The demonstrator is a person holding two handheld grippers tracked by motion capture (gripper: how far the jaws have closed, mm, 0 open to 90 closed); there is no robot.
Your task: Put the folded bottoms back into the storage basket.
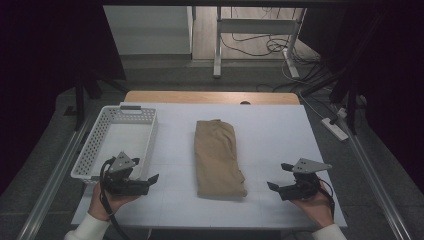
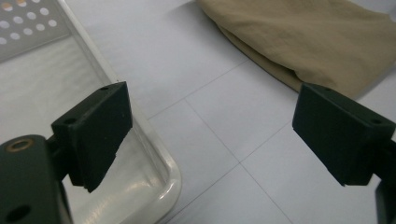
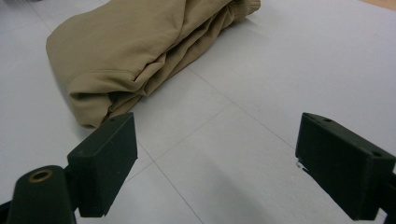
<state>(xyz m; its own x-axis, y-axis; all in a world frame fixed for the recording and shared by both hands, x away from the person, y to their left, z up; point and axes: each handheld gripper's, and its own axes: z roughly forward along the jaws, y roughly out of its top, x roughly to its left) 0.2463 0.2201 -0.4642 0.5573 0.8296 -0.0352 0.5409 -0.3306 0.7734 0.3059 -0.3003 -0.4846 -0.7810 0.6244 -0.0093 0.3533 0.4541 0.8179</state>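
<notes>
A folded tan garment (image 1: 218,158) lies lengthwise in the middle of the white table (image 1: 280,130). My left gripper (image 1: 148,178) rests near the front left, beside the near corner of a white perforated basket (image 1: 120,142), jaws wide open and empty. In the left gripper view the garment (image 2: 317,42) lies ahead to the right, and the basket's rim (image 2: 159,154) runs under my left gripper (image 2: 224,135). My right gripper (image 1: 278,176) sits at the front right, open and empty, pointing at the garment's near end (image 3: 135,51) from a short way off, as my right gripper (image 3: 224,168) frames bare table.
The basket is empty. Behind the table's wooden far edge (image 1: 210,96) are a floor with cables (image 1: 260,45) and metal desk legs (image 1: 218,45). A power strip (image 1: 336,127) lies on the floor at the right.
</notes>
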